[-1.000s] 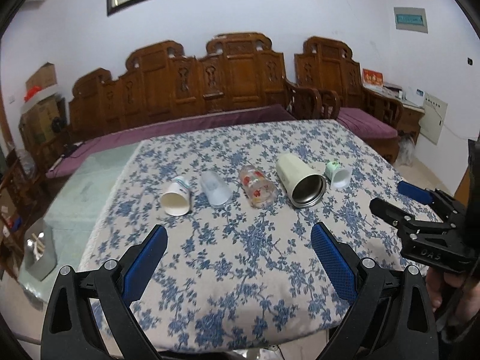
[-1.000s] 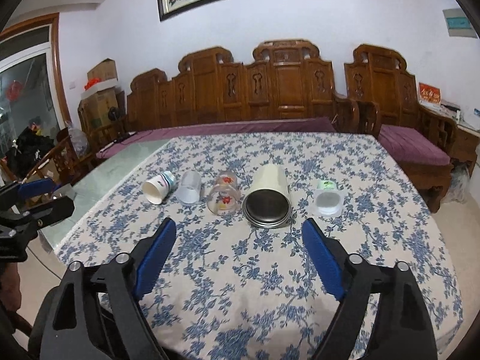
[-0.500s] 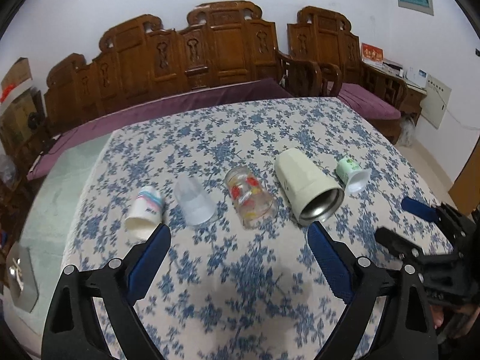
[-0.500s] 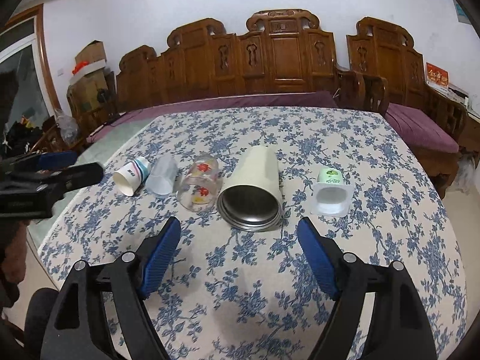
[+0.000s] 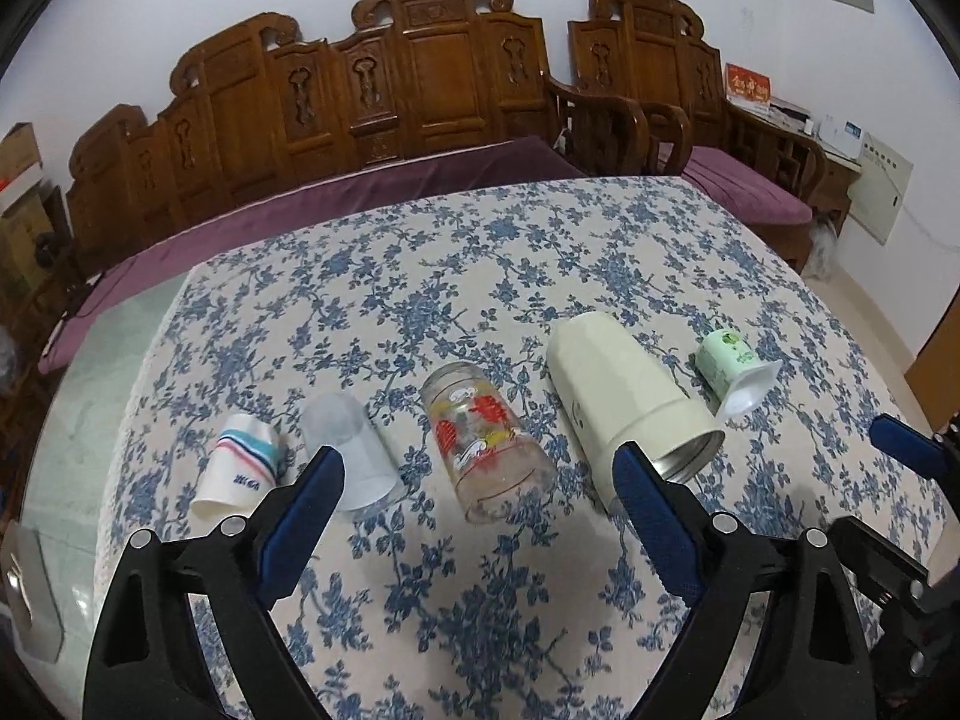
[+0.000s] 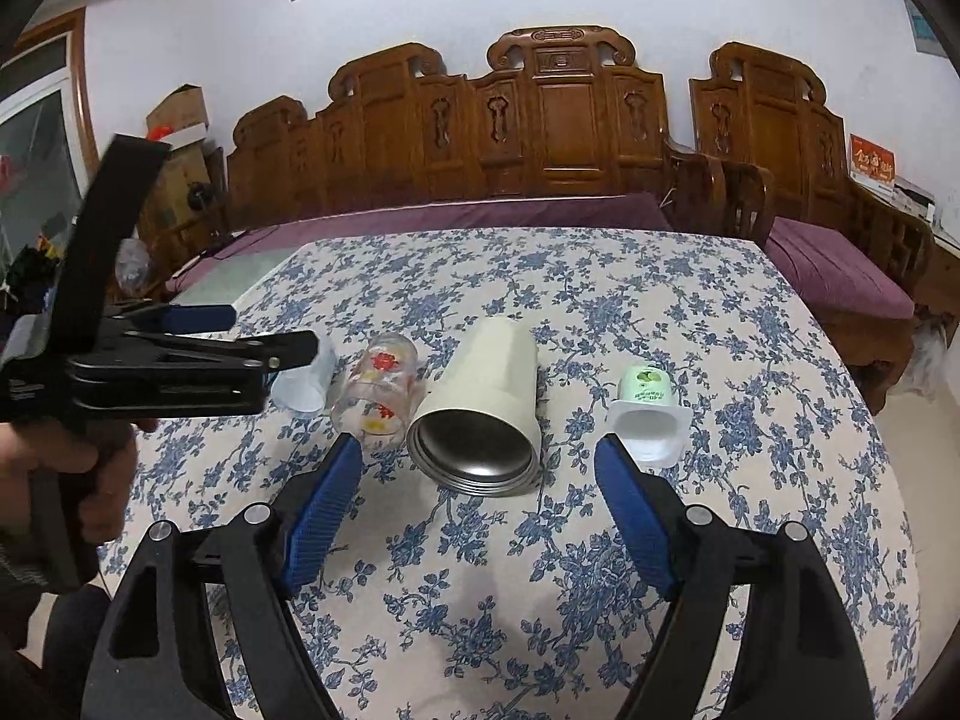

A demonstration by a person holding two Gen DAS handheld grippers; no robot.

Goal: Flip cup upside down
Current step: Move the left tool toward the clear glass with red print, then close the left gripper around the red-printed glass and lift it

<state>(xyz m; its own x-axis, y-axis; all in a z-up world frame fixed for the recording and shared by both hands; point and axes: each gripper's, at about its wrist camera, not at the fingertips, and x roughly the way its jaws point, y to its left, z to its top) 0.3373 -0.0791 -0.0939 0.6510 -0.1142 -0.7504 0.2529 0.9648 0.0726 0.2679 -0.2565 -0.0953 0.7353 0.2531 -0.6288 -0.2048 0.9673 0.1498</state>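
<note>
Several cups lie on their sides in a row on the floral tablecloth (image 5: 480, 630). From left: a striped paper cup (image 5: 240, 468), a clear plastic cup (image 5: 354, 456), a printed glass (image 5: 486, 438), a cream steel tumbler (image 5: 624, 396) and a small green-and-white cup (image 5: 735, 369). My left gripper (image 5: 474, 480) is open and empty just in front of the glass. My right gripper (image 6: 480, 468) is open and empty, framing the mouth of the tumbler (image 6: 486, 408). The glass (image 6: 378, 387) and green cup (image 6: 645, 414) flank it.
A carved wooden bench with purple cushions (image 5: 420, 120) stands behind the table. The left gripper body (image 6: 150, 360) shows at the left of the right wrist view, hiding the paper cup. The table's right edge (image 5: 870, 372) drops to the floor.
Both grippers have moved forward and lower toward the row of cups. The left gripper has come into the right wrist view. Both stay open; no cup has moved.
</note>
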